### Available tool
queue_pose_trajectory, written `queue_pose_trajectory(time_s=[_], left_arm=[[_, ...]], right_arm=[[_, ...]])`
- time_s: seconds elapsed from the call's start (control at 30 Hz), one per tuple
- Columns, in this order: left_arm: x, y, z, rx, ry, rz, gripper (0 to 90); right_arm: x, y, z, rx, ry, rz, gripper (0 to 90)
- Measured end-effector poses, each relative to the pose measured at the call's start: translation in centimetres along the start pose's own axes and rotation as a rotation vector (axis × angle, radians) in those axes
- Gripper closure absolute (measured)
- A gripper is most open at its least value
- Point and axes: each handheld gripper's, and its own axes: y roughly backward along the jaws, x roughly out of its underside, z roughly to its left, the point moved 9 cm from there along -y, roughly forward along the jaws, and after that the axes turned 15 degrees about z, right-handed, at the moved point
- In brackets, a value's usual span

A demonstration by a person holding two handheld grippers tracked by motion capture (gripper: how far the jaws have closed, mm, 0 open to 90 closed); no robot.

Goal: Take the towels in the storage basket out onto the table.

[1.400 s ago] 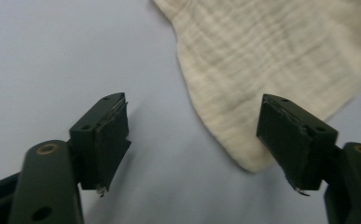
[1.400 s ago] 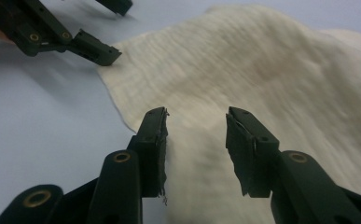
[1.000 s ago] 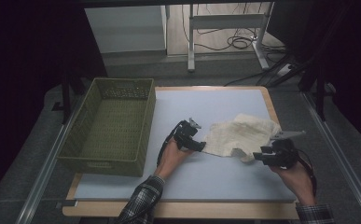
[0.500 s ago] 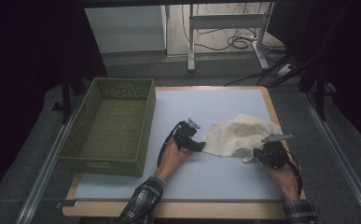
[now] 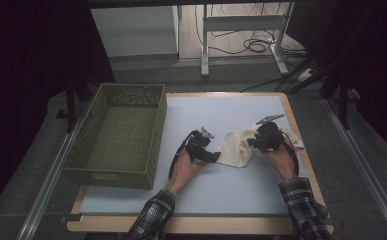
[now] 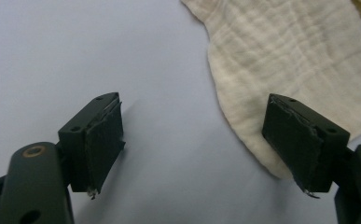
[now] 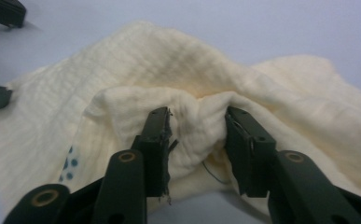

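**Cream cloth bunched between right jaws, left gripper wide at its corner**

Near edge, high view: two forearms in plaid sleeves (image 5: 153,220) come in over the wooden table rim (image 5: 191,226). Each hand holds a black gripper above the pale blue table top (image 5: 216,192).

Left gripper (image 5: 207,151): jaws stand wide apart, nothing between the pads. In the left gripper view, bare blue surface lies between the jaws; one jaw sits over the rounded corner of the cream cloth (image 6: 299,60); whether that pad touches the fabric, cannot tell.

Right gripper (image 7: 197,140): jaws partly apart, and they have just been opening. A raised fold of the cloth sits between them, fabric against both inner faces. Whether the pads press it firmly, cannot tell. Small blue-green dots (image 7: 68,168) show on the cloth low beside one jaw.

Cloth position: right half of the table top, crumpled, lying between the two grippers and running under the right one toward the table's right rim.

Farther left: an olive woven basket (image 5: 108,172) stands on the table's left side, well apart from the cloth.

Beyond the table: grey floor, desk legs (image 5: 205,45), loose cables (image 5: 253,46).
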Motion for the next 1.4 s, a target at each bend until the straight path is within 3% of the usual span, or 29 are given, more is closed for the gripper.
queue_pose_trajectory(time_s=[0.1, 0.27, 0.43, 0.53, 0.63, 0.7, 0.73, 0.77, 0.8, 0.97, 1.0, 1.07, 1.13, 1.17, 1.27, 1.4], left_arm=[[0.0, 0.0, 0.0, 0.001, 0.003, -0.007, 20.8], [0.0, 0.0, 0.0, 0.000, 0.006, -0.007, 20.8], [0.0, 0.0, -0.1, 0.000, 0.010, -0.006, 20.8], [0.0, 0.0, -0.1, -0.001, 0.011, -0.003, 20.8], [0.0, 0.0, -0.1, -0.005, 0.010, -0.007, 21.3], [0.0, 0.1, -0.2, -0.006, 0.000, -0.003, 22.5], [0.0, 0.2, -0.4, 0.000, -0.011, -0.003, 25.8], [0.0, 0.3, -0.8, 0.013, -0.035, -0.005, 35.7], [0.0, 0.4, -1.0, 0.018, -0.045, -0.002, 40.6], [-0.1, 0.6, -2.0, 0.053, -0.060, 0.012, 60.9], [-0.1, 0.7, -2.4, 0.074, -0.063, 0.014, 74.2], [0.0, 0.7, -2.8, 0.097, -0.072, 0.017, 87.5], [0.1, 0.8, -2.9, 0.096, -0.080, 0.021, 88.6], [0.3, 1.0, -2.9, 0.112, -0.075, 0.027, 88.8], [1.0, 1.8, -2.7, 0.129, -0.056, 0.023, 88.7], [2.8, 3.1, -3.0, 0.136, -0.051, 0.026, 88.7]], right_arm=[[-0.4, -0.4, 0.1, -0.004, -0.002, -0.005, 53.6], [-0.2, 2.0, 0.2, -0.017, -0.008, -0.041, 51.9], [1.8, 3.5, 1.0, -0.074, -0.017, -0.028, 52.5], [2.5, 3.3, 1.2, -0.079, -0.008, -0.021, 52.5], [3.2, 1.8, 2.2, -0.121, -0.001, -0.017, 52.5], [3.2, 1.1, 2.3, -0.101, 0.008, -0.005, 52.6], [3.2, 0.7, 2.3, -0.069, 0.014, -0.001, 59.8], [3.3, 0.2, 2.3, -0.031, 0.029, 0.005, 77.6], [3.3, 0.1, 2.3, -0.030, 0.033, -0.002, 84.0], [3.6, 1.9, 2.2, -0.022, 0.033, -0.039, 86.0], [4.3, 3.2, 2.1, -0.017, 0.035, -0.055, 86.1], [5.2, 4.3, 2.0, -0.006, 0.036, -0.061, 86.1], [5.8, 4.9, 2.0, -0.001, 0.038, -0.059, 86.0], [7.4, 6.1, 1.7, 0.012, 0.031, -0.058, 86.0], [9.5, 7.2, 1.4, 0.011, 0.025, -0.051, 85.9], [12.3, 8.0, 2.0, -0.018, 0.022, -0.032, 85.8]])
